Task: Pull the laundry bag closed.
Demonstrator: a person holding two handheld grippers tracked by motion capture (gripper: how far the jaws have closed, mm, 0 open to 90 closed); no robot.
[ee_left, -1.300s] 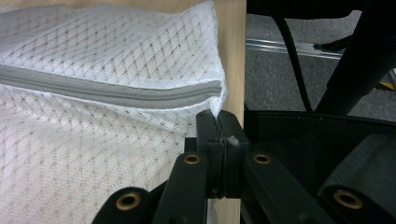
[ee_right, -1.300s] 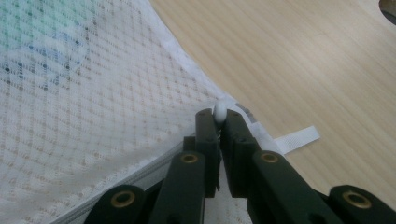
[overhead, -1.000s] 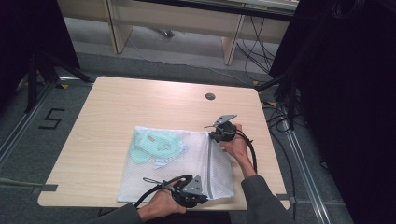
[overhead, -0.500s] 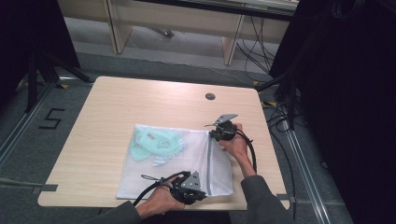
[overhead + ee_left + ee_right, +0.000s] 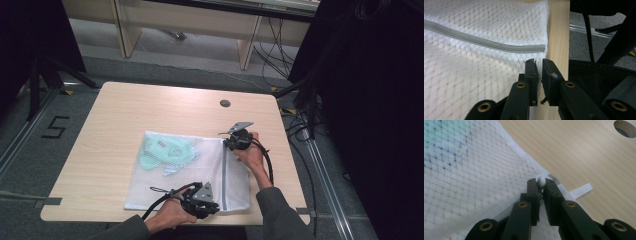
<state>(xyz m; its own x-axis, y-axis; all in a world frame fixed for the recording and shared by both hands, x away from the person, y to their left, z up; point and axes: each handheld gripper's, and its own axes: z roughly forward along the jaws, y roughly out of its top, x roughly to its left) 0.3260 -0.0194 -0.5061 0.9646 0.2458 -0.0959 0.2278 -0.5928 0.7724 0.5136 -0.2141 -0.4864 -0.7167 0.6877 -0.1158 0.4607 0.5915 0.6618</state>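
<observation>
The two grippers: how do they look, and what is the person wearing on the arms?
Both the left gripper and the right gripper are black, each with a grey three-cornered plate on top and a black cable trailing back. Their jaws are flat black bars with brass-coloured rivets. The person wears dark grey sleeves.

A white mesh laundry bag (image 5: 200, 177) lies flat on the pale wooden table, toward its near right part — its near edge close to the table's front edge. A grey zip (image 5: 224, 175) runs front to back near the bag's right side, closed along its visible length. Its near end stops just short of the bag's edge by the table's side (image 5: 534, 48). At the far end sits a small white rounded zip pull (image 5: 541, 181) — a white tape loop (image 5: 581, 190) juts onto the wood beside it. Mint-green fabric (image 5: 165, 152) shows through the mesh in the bag's far left part
</observation>
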